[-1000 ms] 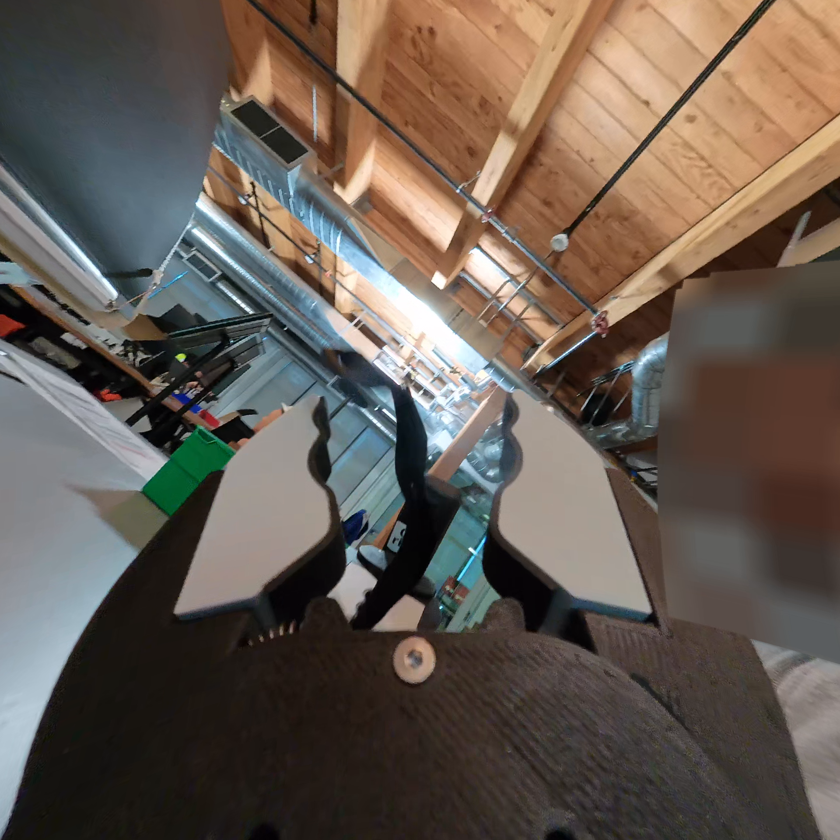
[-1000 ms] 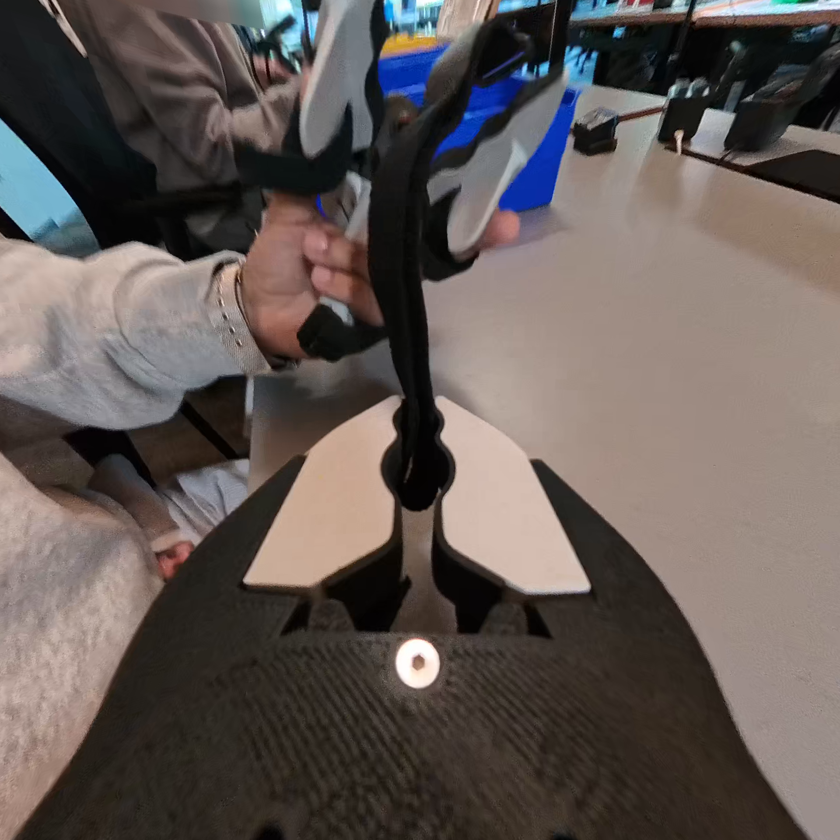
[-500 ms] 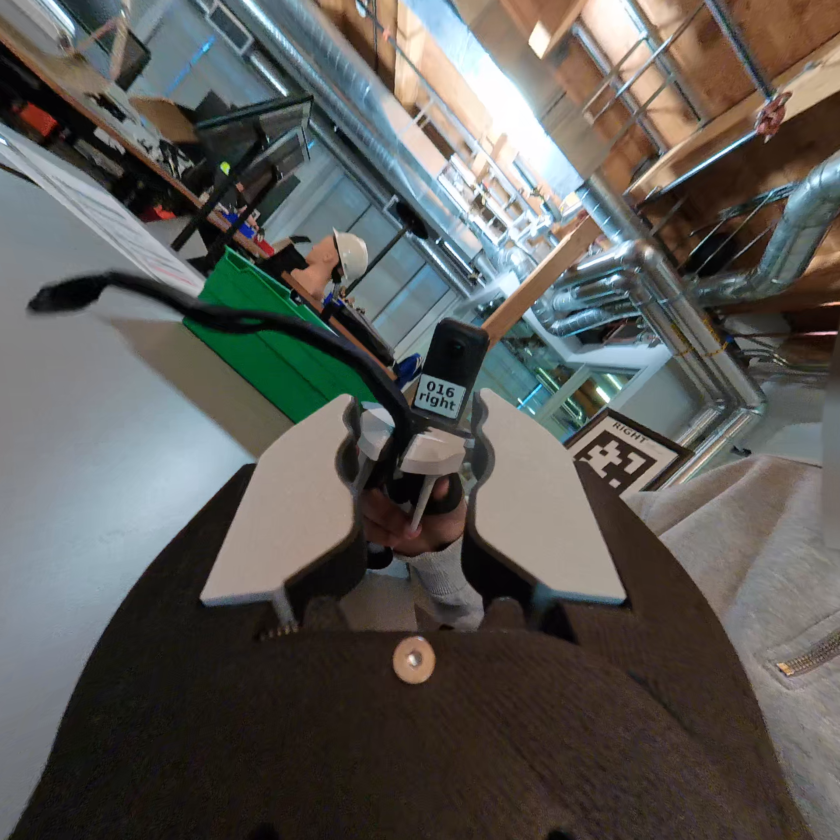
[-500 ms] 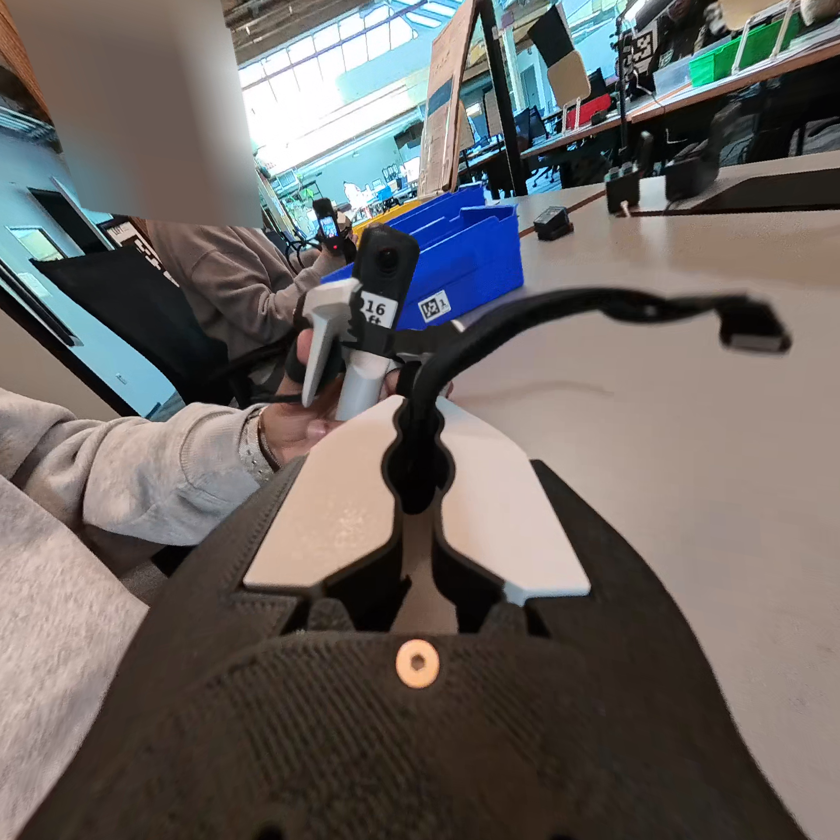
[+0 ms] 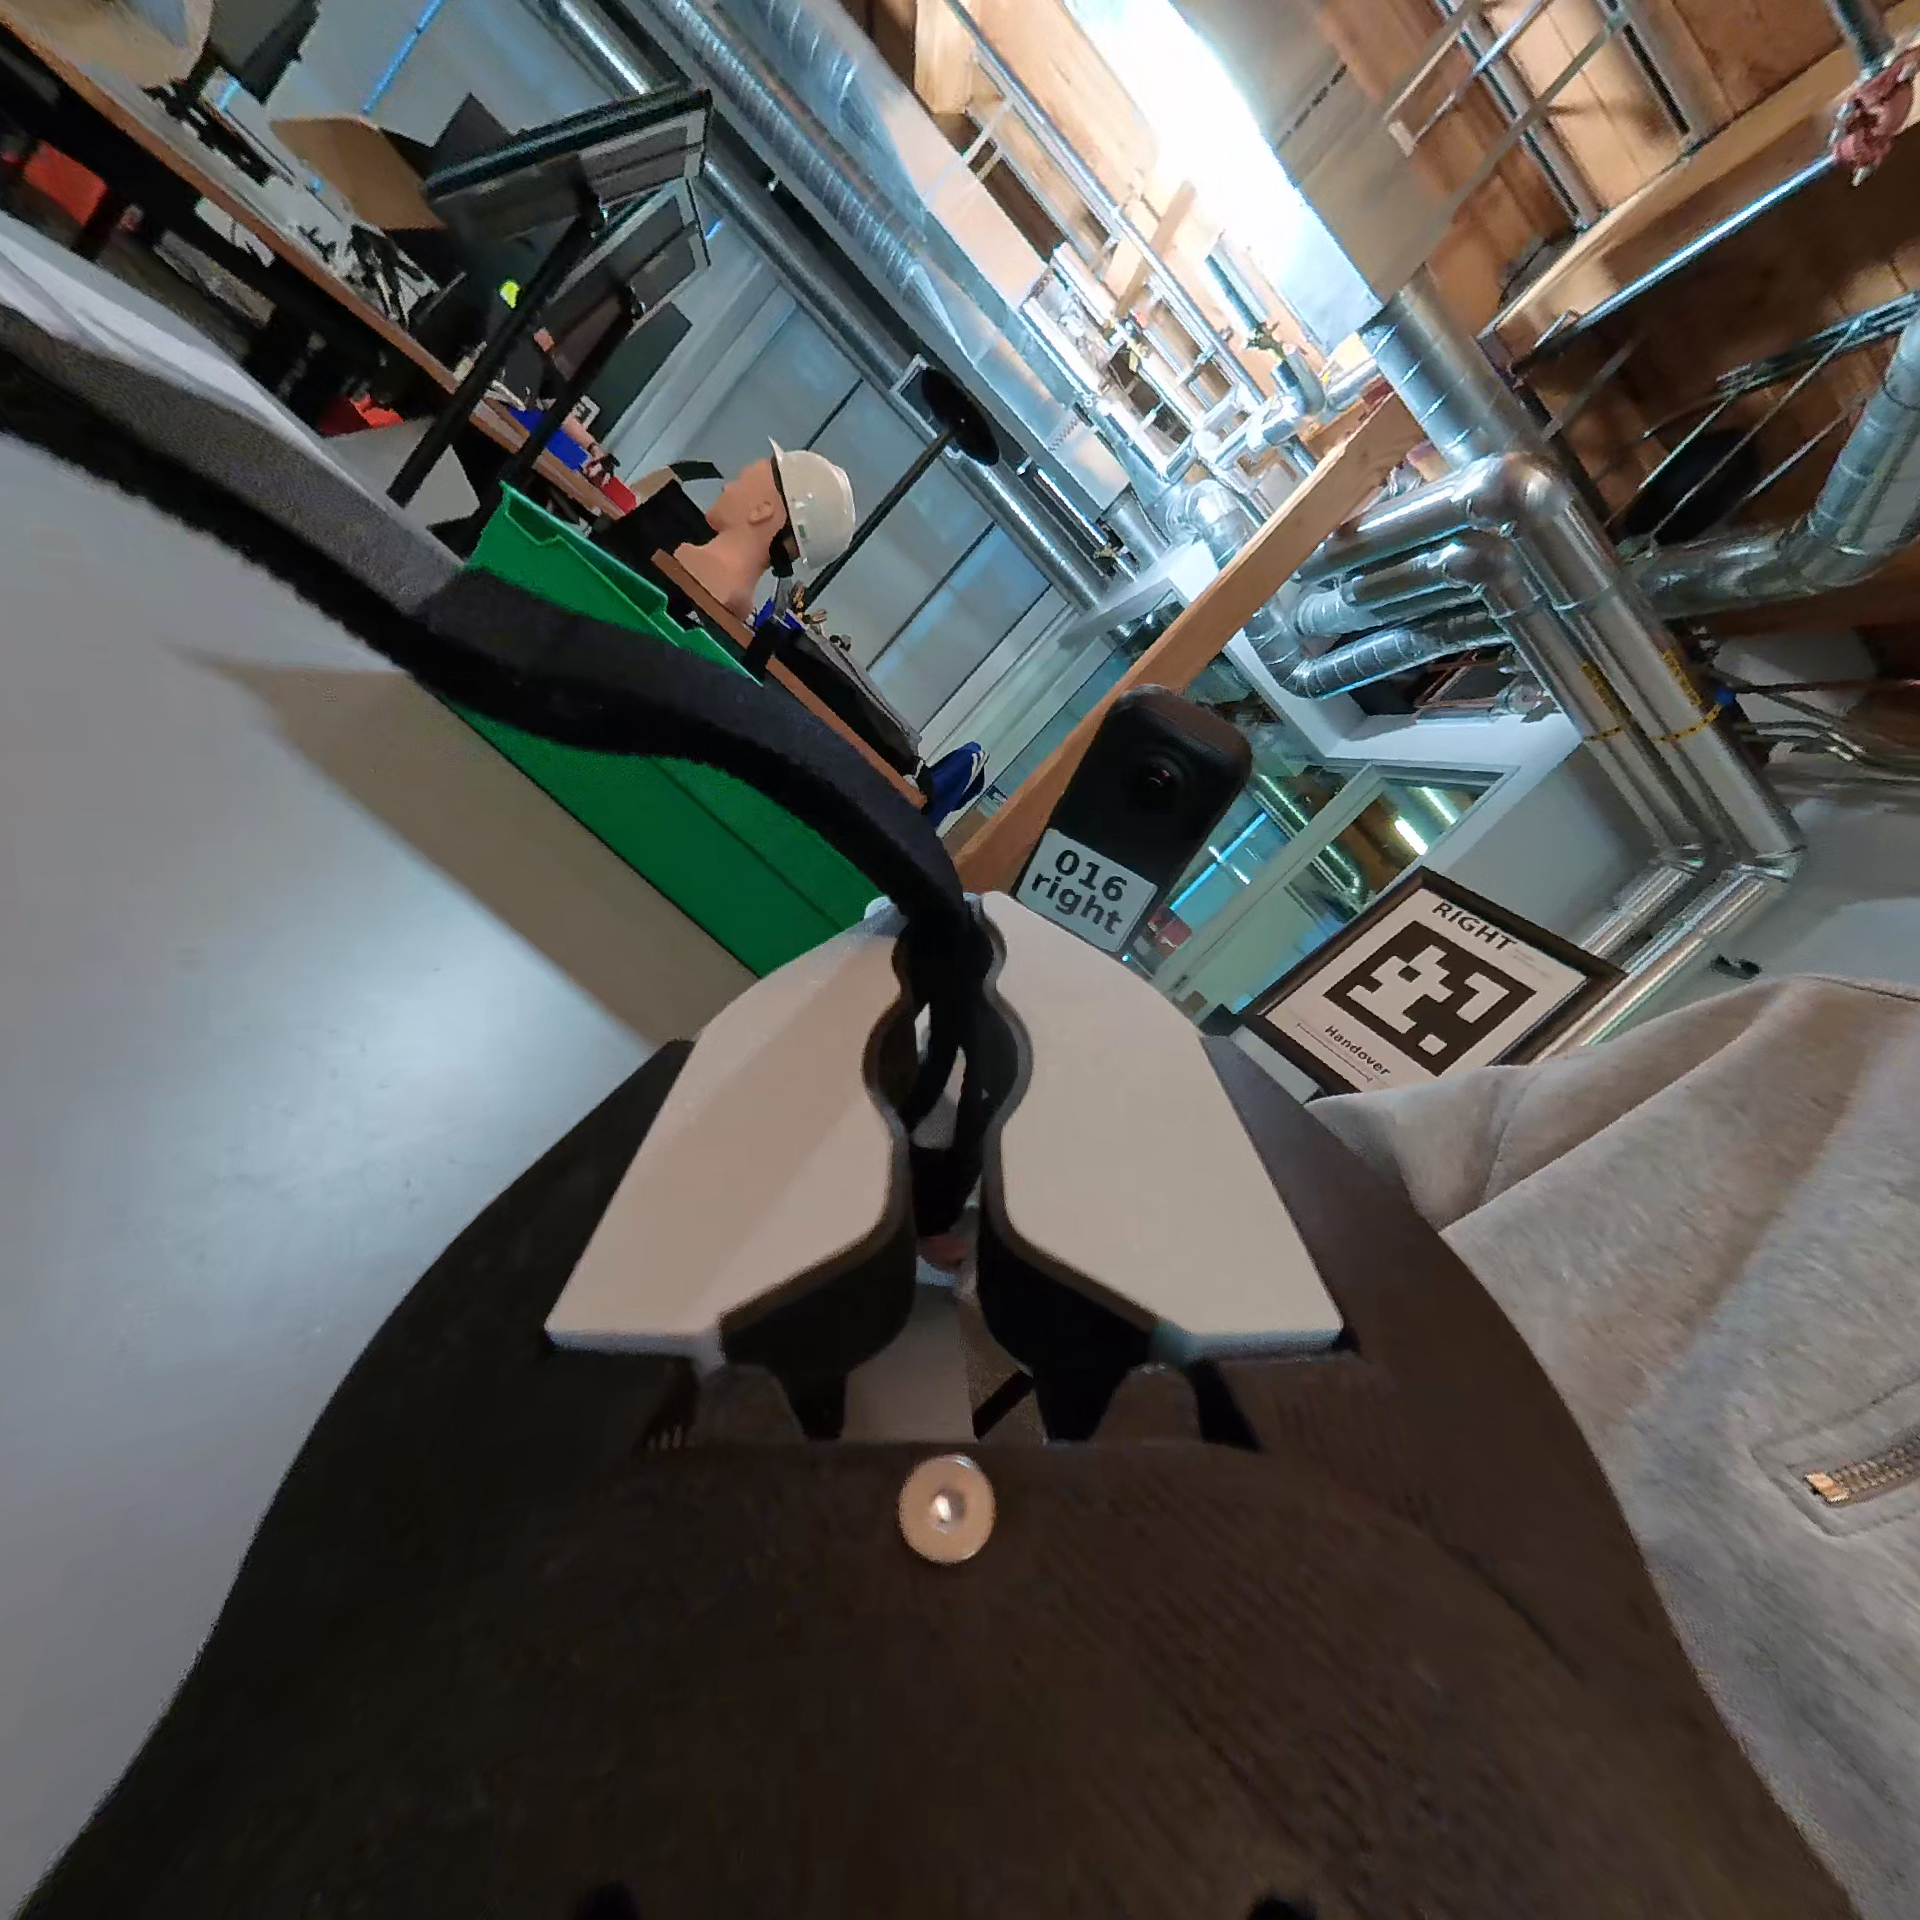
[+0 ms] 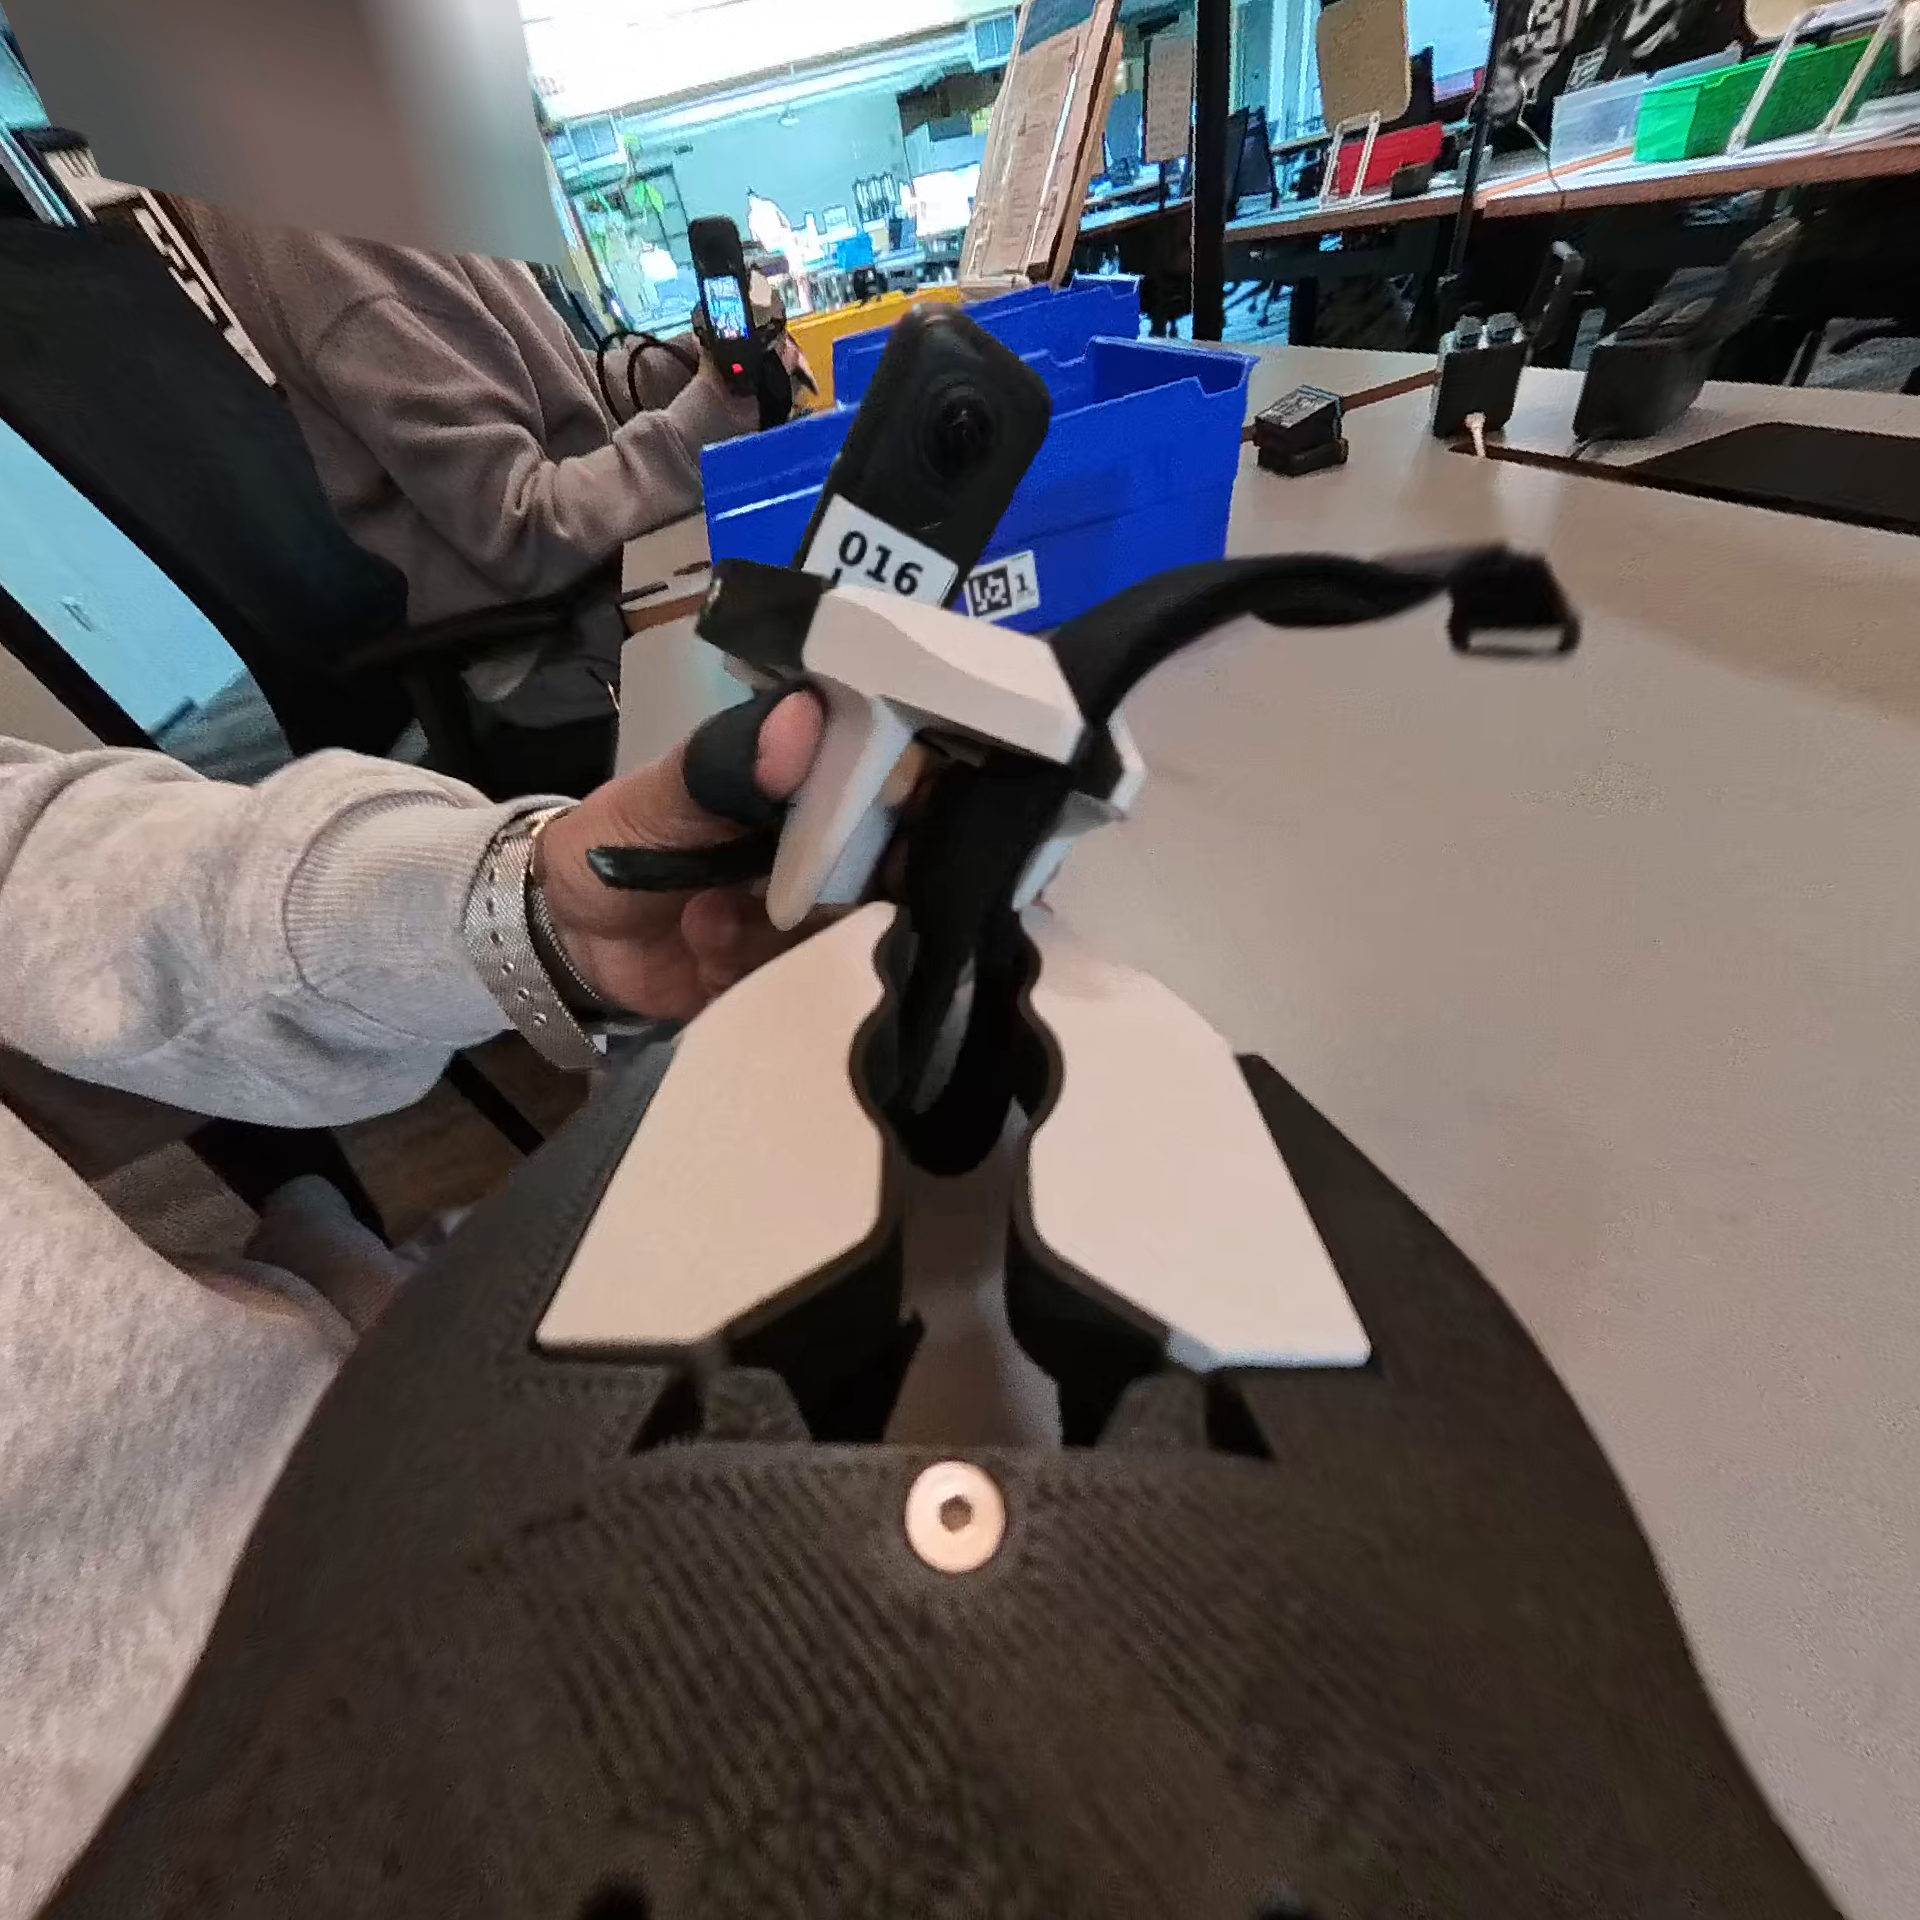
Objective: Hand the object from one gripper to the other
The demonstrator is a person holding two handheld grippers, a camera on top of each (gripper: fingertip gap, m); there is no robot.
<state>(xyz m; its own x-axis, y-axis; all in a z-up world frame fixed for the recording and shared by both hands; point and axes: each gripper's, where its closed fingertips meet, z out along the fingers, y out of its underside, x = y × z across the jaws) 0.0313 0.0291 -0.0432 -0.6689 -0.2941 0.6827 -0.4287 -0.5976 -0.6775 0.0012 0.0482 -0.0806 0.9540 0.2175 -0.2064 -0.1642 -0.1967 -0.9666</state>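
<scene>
Since half a second ago my left gripper [image 5: 948,1023] has closed from wide apart onto the black strap [image 5: 665,696], and the two grippers have come nose to nose.

Left wrist view: my pads [image 5: 774,1143] are pinched on the strap at their tips, and its long end arcs away up and left over the grey worktop [image 5: 208,1039], in front of the green bin [image 5: 665,800]. Just past my tips sits the other gripper's camera [image 5: 1153,790].

Right wrist view: my right gripper [image 6: 951,1023] is clamped on the strap [image 6: 1226,592] too, so both hold it in the air above the worktop [image 6: 1558,935] near its front edge. The buckle end [image 6: 1512,613] droops free toward the right, in front of the blue bin [image 6: 1132,478].

I judge the strap light, soft and floppy; best gripped flat across the webbing, close beside the other grip.
</scene>
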